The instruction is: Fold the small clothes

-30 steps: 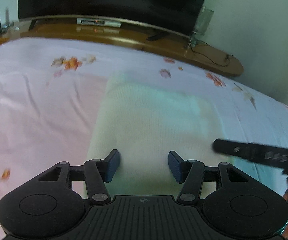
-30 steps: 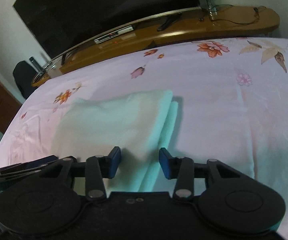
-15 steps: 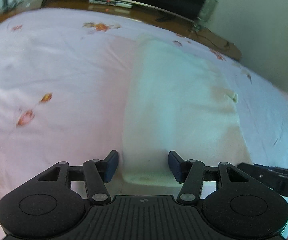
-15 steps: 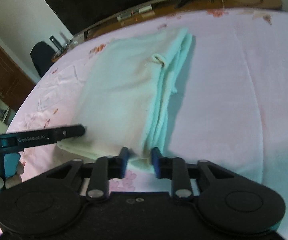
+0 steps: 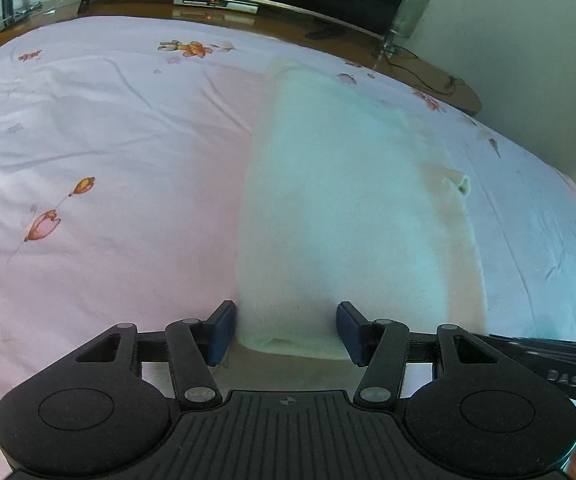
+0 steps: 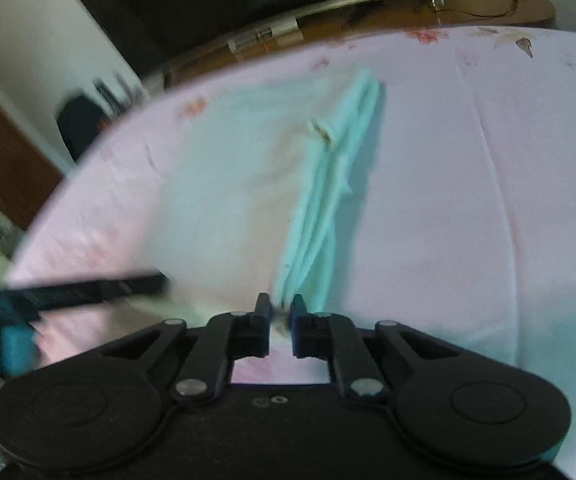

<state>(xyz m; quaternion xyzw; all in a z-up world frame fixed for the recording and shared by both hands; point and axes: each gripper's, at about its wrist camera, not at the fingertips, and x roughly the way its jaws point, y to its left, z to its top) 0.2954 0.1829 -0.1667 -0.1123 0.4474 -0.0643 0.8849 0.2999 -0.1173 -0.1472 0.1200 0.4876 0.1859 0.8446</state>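
Near edge of the pale green garment (image 5: 352,216) lying between the left gripper (image 5: 286,330) jaws, spread on either side of it, pads not visibly pressing; no different from a second ago on that side. Big change on the right: right gripper (image 6: 280,314) jaws, spread a second ago, now pressed nearly together and pinching the stacked right-hand layers of the garment (image 6: 248,200) at its near corner. Cloth bunched between the pads, layered edge running away ahead of the jaws toward the far end of the bed (image 6: 468,200). Also changed: both views now drawn back to the garment's near end, where a second ago only its far part lay ahead of the jaws.

Garment itself flat on the flowered bed sheet (image 5: 108,168), already narrowed into a long strip, a small tab or loop sticking out well ahead and right of the left jaws. Left tool's finger visible to the left of the right jaws, blurred.

Meaning for the task, as a judgement: one near corner secured, the other framed but not yet gripped; probably a lengthwise fold toward the far end once the left side closes too. Risk: lifting on one corner alone skewing the layers.
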